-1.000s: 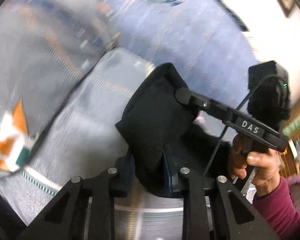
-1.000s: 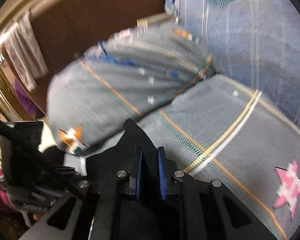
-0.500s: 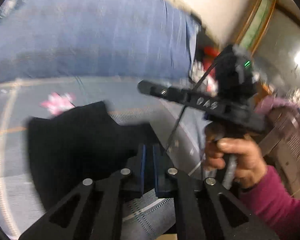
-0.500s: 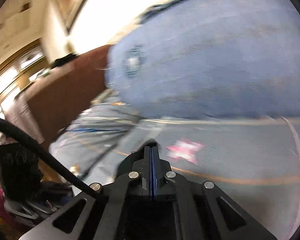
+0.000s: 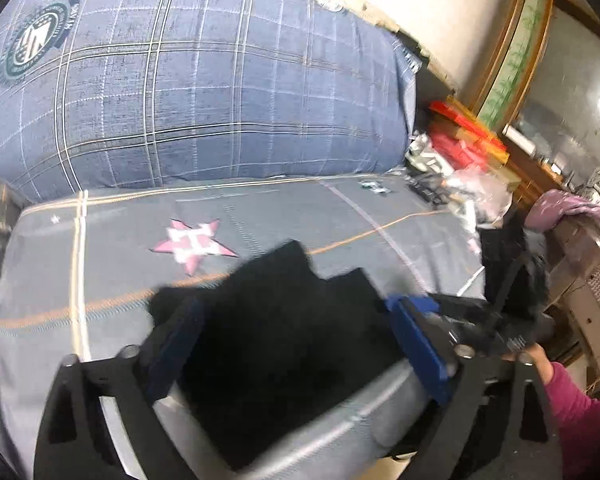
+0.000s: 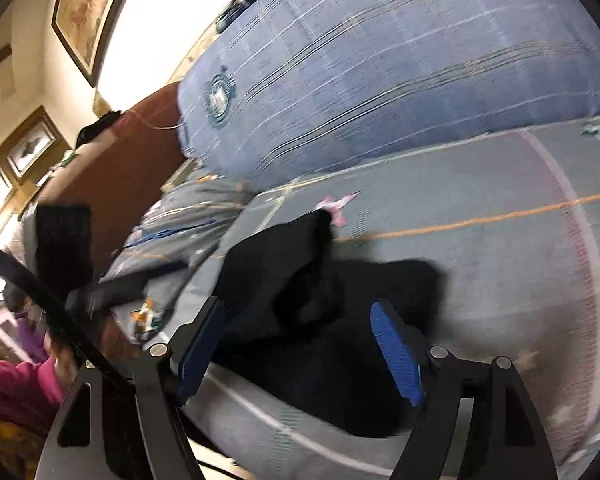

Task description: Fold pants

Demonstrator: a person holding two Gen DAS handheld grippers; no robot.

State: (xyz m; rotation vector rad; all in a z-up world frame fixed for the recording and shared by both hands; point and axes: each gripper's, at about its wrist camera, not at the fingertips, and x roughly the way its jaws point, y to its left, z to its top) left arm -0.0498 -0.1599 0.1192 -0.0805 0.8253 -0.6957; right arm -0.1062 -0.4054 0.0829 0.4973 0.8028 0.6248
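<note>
The black pants (image 5: 284, 320) lie bunched in a folded heap on the grey bedspread (image 5: 100, 248), near the bed's front edge. My left gripper (image 5: 296, 344) is open, its blue pads wide apart on either side of the heap, holding nothing. In the right wrist view the pants (image 6: 324, 292) lie between the spread blue pads of my right gripper (image 6: 300, 348), which is open and empty. The other hand-held gripper shows at the right edge of the left view (image 5: 512, 332) and blurred at the left of the right view (image 6: 64, 248).
A big blue plaid pillow (image 5: 188, 80) stands behind the pants against the wall. A pink star patch (image 5: 192, 242) is on the bedspread just beyond them. A grey pillow (image 6: 188, 216) lies to the left. Clutter and red boxes (image 5: 464, 136) sit at the bed's right side.
Both grippers were shut on the black pants half a second ago. Both have opened and let go, and the pants now rest on the bedspread.
</note>
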